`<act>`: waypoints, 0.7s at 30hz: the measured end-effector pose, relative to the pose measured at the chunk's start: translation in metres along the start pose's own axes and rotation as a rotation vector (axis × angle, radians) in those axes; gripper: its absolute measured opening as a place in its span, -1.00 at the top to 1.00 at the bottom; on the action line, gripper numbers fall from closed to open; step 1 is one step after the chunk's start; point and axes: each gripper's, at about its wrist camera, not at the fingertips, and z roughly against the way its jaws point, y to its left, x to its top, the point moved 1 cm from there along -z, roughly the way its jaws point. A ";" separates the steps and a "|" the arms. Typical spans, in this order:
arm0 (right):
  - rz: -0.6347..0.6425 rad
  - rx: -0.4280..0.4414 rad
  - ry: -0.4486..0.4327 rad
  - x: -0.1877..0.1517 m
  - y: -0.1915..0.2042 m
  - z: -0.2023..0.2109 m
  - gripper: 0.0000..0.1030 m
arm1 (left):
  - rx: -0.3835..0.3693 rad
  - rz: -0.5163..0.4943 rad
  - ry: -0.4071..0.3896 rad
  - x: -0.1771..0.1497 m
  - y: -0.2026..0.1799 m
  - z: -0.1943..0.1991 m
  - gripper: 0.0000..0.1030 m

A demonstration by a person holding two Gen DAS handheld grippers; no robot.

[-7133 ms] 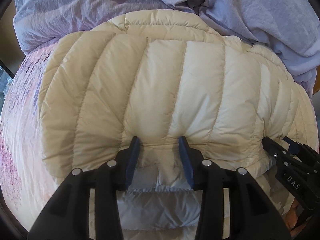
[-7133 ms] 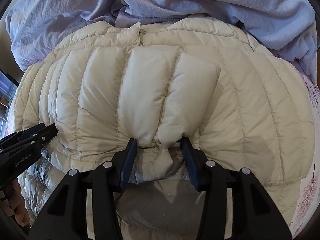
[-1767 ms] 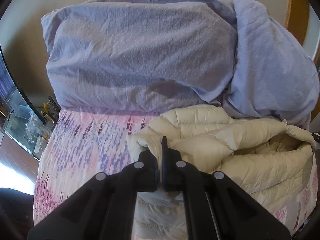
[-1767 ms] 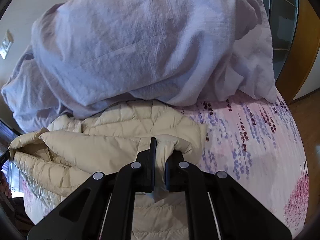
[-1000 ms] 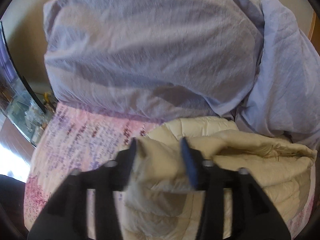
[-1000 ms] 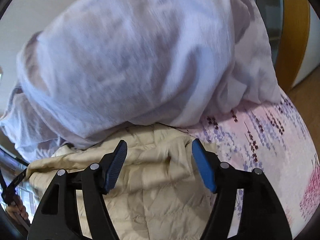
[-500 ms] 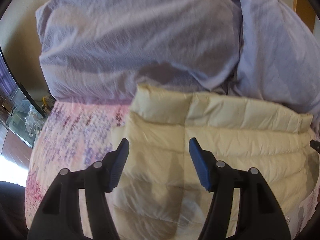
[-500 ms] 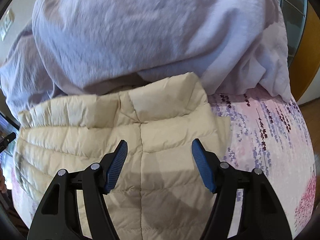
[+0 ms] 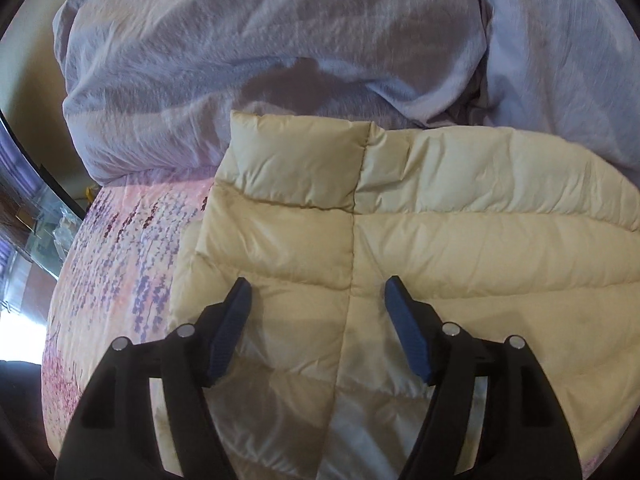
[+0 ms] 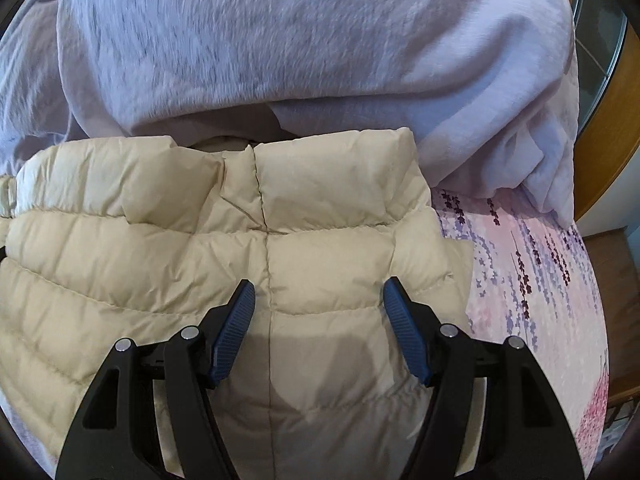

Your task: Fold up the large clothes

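A cream quilted down jacket [image 9: 440, 240] lies folded flat on the bed, its far edge against the bedding heap. It also fills the middle of the right wrist view [image 10: 224, 248]. My left gripper [image 9: 318, 292] is open and empty, just above the jacket's left part. My right gripper [image 10: 318, 292] is open and empty above the jacket's right part. Each gripper's blue pads stand wide apart with jacket fabric showing between them, not pinched.
A crumpled lavender duvet [image 9: 260, 48] is piled behind the jacket, also in the right wrist view [image 10: 280, 32]. The pink floral bedsheet [image 9: 116, 248] shows left of the jacket, and right of it [image 10: 532, 272]. A wooden frame [image 10: 608, 120] stands at far right.
Both grippers, shut on jacket edges 1.8 s ago, carried them over toward the duvet, opened and let go. The jacket now lies folded flat; both grippers have moved slightly closer.
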 end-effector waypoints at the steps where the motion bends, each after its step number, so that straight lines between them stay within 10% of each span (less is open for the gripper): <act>1: 0.001 -0.007 -0.004 0.000 0.003 -0.003 -0.33 | 0.011 -0.005 -0.005 0.000 -0.001 -0.003 -0.38; 21: -0.074 -0.061 -0.048 -0.011 0.004 -0.042 -0.52 | 0.076 0.010 -0.037 0.008 -0.003 -0.035 -0.52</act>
